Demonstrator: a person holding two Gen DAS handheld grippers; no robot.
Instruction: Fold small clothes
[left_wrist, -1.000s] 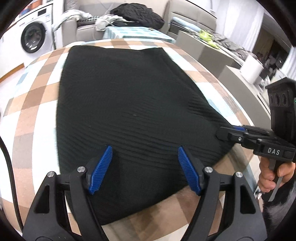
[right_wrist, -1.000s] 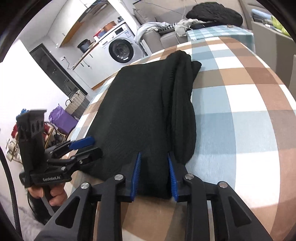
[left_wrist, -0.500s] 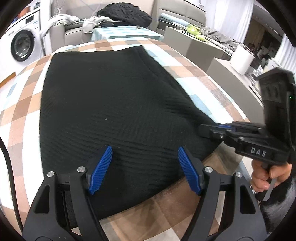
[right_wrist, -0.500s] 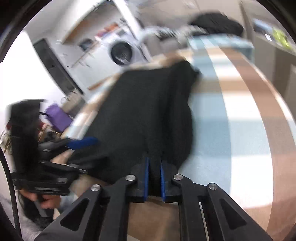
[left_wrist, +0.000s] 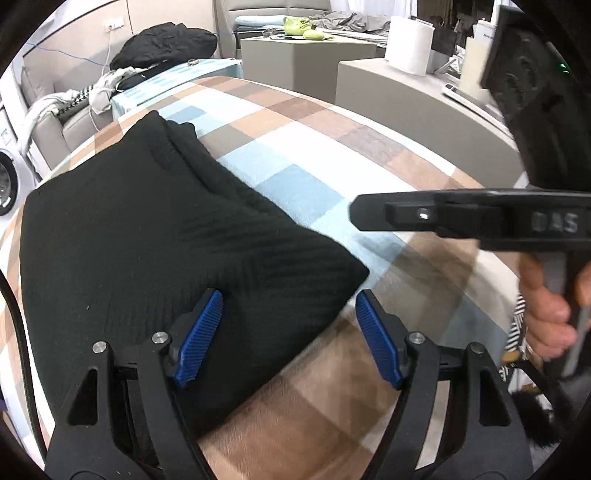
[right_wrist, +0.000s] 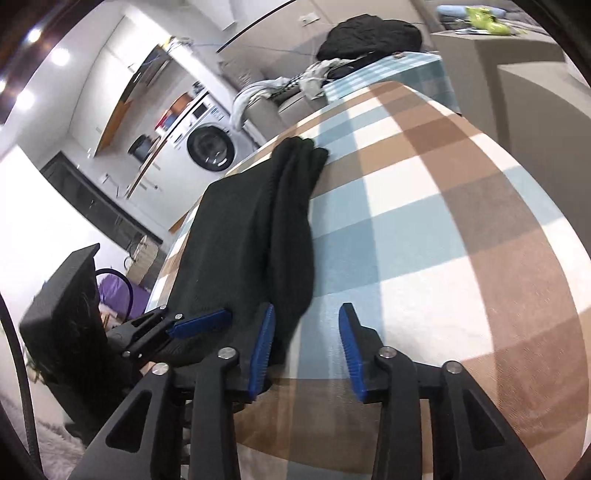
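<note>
Left wrist cam is sitting right behind its own blue-padded left gripper (left_wrist: 288, 338), looking steeply down and close at the black ribbed knit garment (left_wrist: 155, 240) spread on the checked brown, blue and white tablecloth (left_wrist: 314, 147). Right wrist cam is riding behind the right gripper (right_wrist: 306, 345), tilting shallower and rolled sideways. Both are catching that garment (right_wrist: 251, 236), the cloth (right_wrist: 443, 221), and each other's gripper off to the side of the jaws.

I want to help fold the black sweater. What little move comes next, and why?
Probably lower the left tool onto the near corner of the black sweater and close. Its jaws stand open around that corner, gripping nothing. The right tool has just been opening, with only the checked tablecloth between its jaws, so no tool holds the sweater.
</note>
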